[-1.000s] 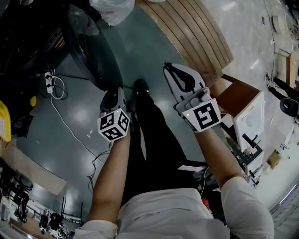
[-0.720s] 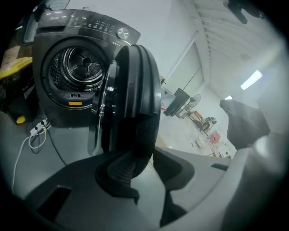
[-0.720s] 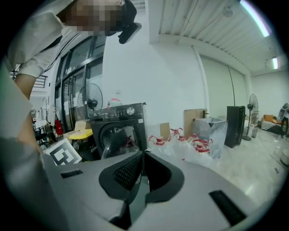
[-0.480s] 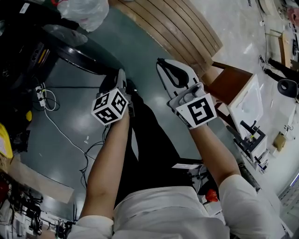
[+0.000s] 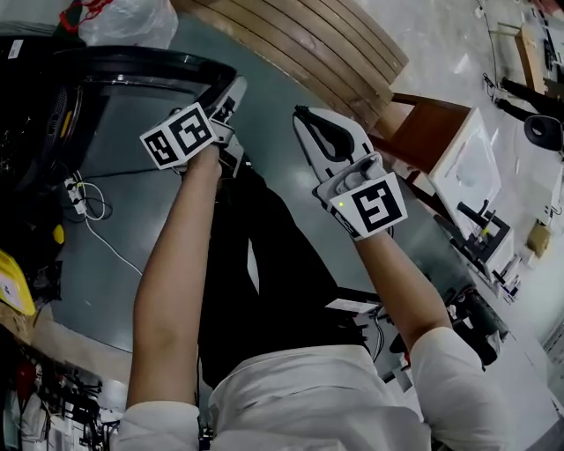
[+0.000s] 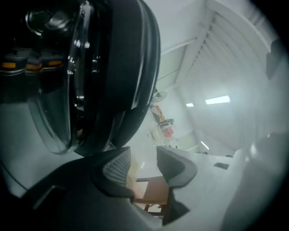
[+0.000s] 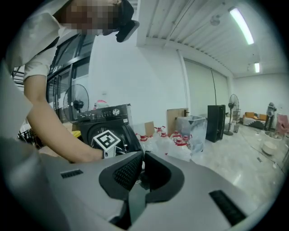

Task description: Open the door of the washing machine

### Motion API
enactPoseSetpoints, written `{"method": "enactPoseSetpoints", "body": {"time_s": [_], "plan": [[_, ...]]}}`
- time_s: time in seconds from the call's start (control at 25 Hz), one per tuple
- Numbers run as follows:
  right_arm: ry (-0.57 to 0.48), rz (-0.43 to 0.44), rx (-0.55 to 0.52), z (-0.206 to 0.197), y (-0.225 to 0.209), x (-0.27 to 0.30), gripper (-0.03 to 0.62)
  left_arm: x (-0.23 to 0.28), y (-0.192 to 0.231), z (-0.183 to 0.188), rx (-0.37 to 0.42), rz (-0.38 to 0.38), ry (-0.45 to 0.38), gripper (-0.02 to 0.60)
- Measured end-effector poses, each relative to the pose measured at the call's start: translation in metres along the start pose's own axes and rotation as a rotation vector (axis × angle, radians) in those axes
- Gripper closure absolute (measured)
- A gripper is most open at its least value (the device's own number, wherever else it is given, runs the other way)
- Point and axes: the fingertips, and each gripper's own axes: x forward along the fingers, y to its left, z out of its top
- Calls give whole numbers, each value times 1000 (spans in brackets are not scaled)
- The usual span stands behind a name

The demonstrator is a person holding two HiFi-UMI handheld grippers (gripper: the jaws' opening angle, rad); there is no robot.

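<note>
The black washing machine [image 7: 104, 118] stands at the left, with its round door [image 5: 154, 60] swung out; the door's dark rim and glass bowl [image 6: 113, 67] fill the left of the left gripper view. My left gripper [image 5: 231, 95] sits right at the door's rim. Its jaws have just been opening and now stand apart [image 6: 143, 164] with nothing between them, the rim lying above and to their left. My right gripper [image 5: 310, 123] hovers over the floor to the right, away from the door, its jaws together [image 7: 142, 168] and empty.
A curved wooden slatted platform [image 5: 317, 44] and a brown wooden stool [image 5: 432, 132] stand to the right. A power strip with cables [image 5: 79, 198] lies on the floor at left, and a plastic bag [image 5: 123, 19] beyond the door. Water bottles [image 7: 176, 137] and a clear bin [image 7: 195, 126] stand farther off.
The left gripper has moved toward the upper left of the head view alongside the door's rim, and the door has swung round. The right gripper shifted slightly.
</note>
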Motion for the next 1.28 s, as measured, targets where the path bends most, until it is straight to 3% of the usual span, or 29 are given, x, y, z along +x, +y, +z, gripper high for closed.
{"method": "enactPoseSetpoints", "body": {"time_s": [0.16, 0.24, 0.36, 0.52, 0.76, 0.92, 1.04, 1.28], "plan": [[-2, 25, -8, 2, 6, 8, 554, -38, -21, -1, 79, -176, -5, 425], [-5, 55, -22, 5, 16, 14, 554, -76, -27, 3, 120, -252, -61, 487], [-23, 99, -40, 20, 46, 22, 554, -152, -9, 7, 183, -264, -134, 536], [-55, 158, -83, 56, 100, 22, 554, -278, 20, 21, 270, -149, -255, 561], [-142, 236, -124, 147, 165, -9, 554, -447, -10, 60, 429, 59, -504, 563], [-217, 281, -190, 200, 221, -27, 554, -556, -49, 86, 556, 157, -679, 563], [-258, 260, -201, 230, 249, -47, 554, -629, -92, 89, 655, 241, -780, 563], [-350, 266, -225, 270, 290, -72, 554, -732, -146, 63, 811, 457, -877, 563]]}}
